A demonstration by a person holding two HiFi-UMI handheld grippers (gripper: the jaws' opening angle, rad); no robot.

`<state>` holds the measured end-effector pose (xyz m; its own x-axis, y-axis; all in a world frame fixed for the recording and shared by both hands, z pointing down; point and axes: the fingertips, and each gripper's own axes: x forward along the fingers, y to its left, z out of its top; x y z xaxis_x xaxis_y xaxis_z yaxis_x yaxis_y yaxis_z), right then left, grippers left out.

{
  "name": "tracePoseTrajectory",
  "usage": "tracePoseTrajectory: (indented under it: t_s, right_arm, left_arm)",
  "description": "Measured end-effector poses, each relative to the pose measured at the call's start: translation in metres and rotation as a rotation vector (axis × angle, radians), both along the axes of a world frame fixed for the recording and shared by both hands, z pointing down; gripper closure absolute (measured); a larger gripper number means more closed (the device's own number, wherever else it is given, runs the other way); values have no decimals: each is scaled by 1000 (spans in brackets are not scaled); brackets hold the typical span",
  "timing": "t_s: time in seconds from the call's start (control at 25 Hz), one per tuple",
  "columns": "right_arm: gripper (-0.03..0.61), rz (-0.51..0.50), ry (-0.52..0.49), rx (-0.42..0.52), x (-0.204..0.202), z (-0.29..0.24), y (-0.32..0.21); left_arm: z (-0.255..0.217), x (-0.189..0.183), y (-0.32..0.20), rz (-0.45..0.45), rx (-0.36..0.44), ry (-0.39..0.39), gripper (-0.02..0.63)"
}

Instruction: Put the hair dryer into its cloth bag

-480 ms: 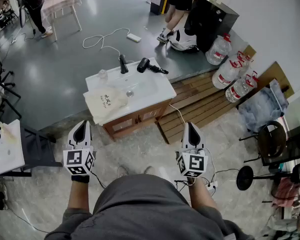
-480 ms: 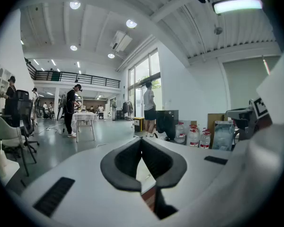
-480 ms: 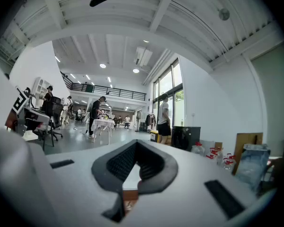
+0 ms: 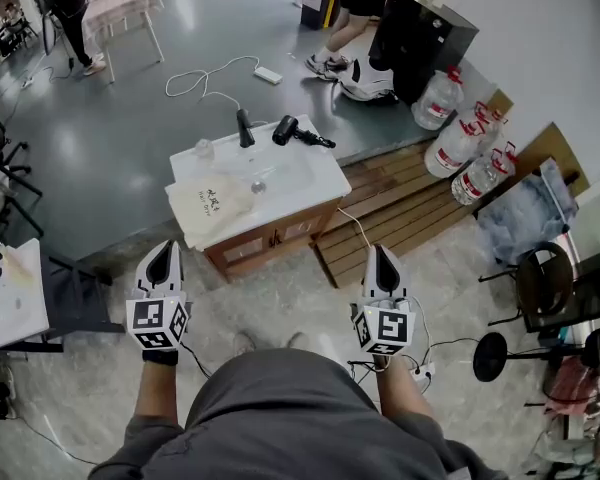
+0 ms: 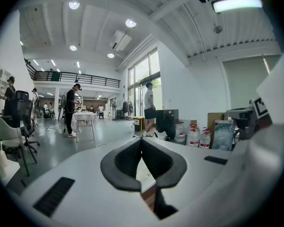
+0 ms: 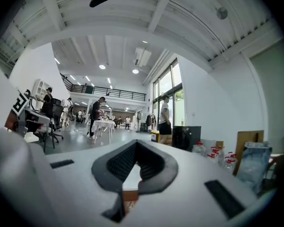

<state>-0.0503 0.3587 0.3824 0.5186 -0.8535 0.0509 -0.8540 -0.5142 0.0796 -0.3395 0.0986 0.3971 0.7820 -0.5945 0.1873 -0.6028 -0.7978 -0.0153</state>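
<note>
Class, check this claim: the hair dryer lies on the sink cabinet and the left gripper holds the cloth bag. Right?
No: the left gripper is shut and empty; the cloth bag lies on the sink cabinet, as the head view shows. The hair dryer part is right.

A white bench (image 4: 315, 180) with a sunken basin and a black faucet (image 4: 245, 128) stands beside a wooden pallet (image 4: 400, 213). Water jugs (image 4: 458, 143) cluster near the wall, and a white power strip (image 4: 268, 75) lies on the grey floor (image 4: 130, 148).
</note>
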Motion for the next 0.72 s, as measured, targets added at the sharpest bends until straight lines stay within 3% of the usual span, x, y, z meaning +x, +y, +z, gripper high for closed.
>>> tracePoseTrajectory:
  t_s: [0.16, 0.72]
  right_arm:
    - [577, 0, -9, 38, 8, -1, 7]
    - [577, -61, -21, -16, 67, 27, 19]
  left_arm:
    - [2, 7, 2, -7, -1, -7, 611]
    - [18, 44, 37, -77, -9, -43, 611]
